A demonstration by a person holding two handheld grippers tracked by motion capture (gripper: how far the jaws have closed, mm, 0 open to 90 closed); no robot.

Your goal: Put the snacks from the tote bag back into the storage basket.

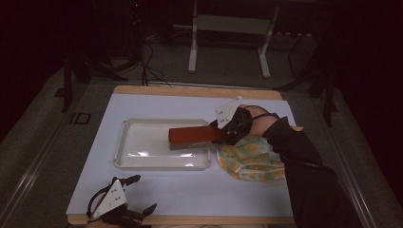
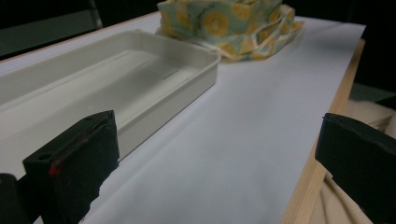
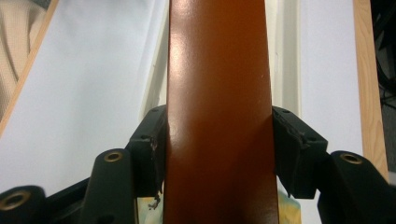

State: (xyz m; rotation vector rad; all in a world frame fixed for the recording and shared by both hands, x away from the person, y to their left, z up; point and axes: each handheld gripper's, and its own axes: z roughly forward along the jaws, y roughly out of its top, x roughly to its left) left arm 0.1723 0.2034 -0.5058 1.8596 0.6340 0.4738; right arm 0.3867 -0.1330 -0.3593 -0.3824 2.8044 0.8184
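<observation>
Your right hand-held gripper (image 1: 219,128) pinches the brown block (image 1: 196,136) over the white tray (image 1: 124,142) | your left hand-held gripper (image 1: 140,192) rests spread at the counter's (image 1: 190,190) near edge | patterned cloth (image 1: 252,159) beside the tray

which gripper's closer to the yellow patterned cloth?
Right. The right gripper hovers beside the cloth's far-left edge, clamping a brown block. The left gripper sits open at the table's near-left edge.
</observation>
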